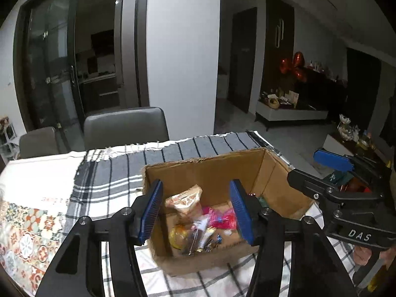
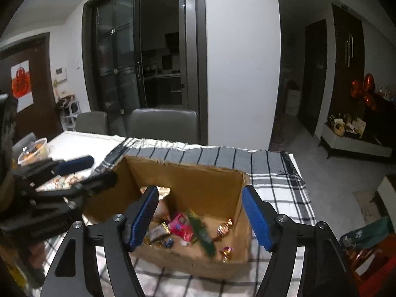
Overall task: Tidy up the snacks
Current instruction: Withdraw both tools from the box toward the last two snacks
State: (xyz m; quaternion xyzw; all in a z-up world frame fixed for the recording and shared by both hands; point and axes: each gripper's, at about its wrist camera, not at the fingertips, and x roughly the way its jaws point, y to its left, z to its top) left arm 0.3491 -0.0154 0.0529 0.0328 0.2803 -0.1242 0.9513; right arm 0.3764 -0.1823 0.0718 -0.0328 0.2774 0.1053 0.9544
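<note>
An open cardboard box stands on the checked cloth and holds several snacks: a tan bag, a pink packet, a green packet and small wrapped candies. My left gripper is open and empty, hovering over the box's near left side. My right gripper is open and empty over the box's near edge. The right gripper also shows in the left wrist view, and the left gripper in the right wrist view.
A grey and white checked cloth covers the table. A patterned mat lies at the left. A plastic food tub stands at the far left. Two grey chairs stand behind the table.
</note>
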